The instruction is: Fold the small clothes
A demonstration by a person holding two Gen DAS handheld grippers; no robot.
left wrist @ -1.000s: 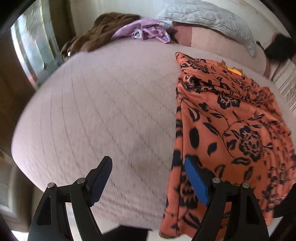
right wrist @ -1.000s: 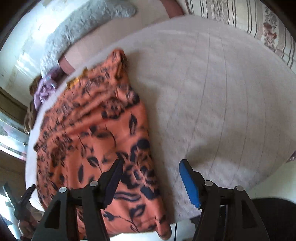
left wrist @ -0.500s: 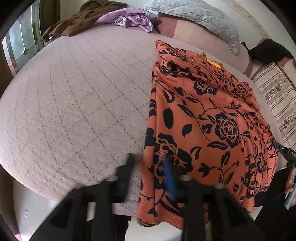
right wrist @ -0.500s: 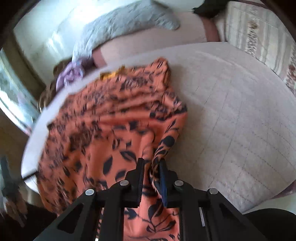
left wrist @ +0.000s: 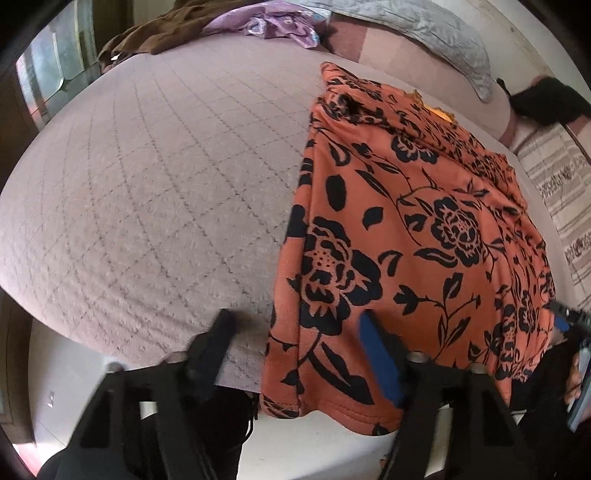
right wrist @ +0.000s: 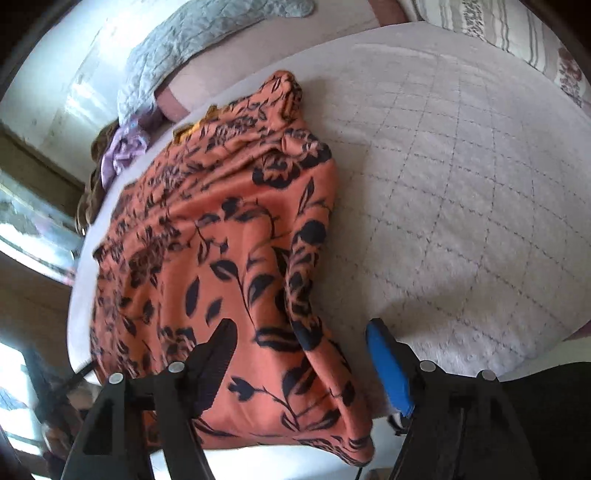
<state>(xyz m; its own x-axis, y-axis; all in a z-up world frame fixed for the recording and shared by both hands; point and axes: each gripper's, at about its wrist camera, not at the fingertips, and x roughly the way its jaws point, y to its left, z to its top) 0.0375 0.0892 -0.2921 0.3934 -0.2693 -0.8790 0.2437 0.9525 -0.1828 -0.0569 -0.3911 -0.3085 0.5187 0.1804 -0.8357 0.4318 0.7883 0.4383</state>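
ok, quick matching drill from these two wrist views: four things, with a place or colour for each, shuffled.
Things:
1. orange floral garment
2. grey quilted pillow
3. purple cloth
4. brown cloth

Descriptions:
A. crumpled between the brown cloth and the pillow
B. spread flat, near hem hanging over the bed's edge
C. far left corner of the bed, darkest pile
D. lying along the head of the bed, beyond the garment

Pairs: 1-B, 2-D, 3-A, 4-C
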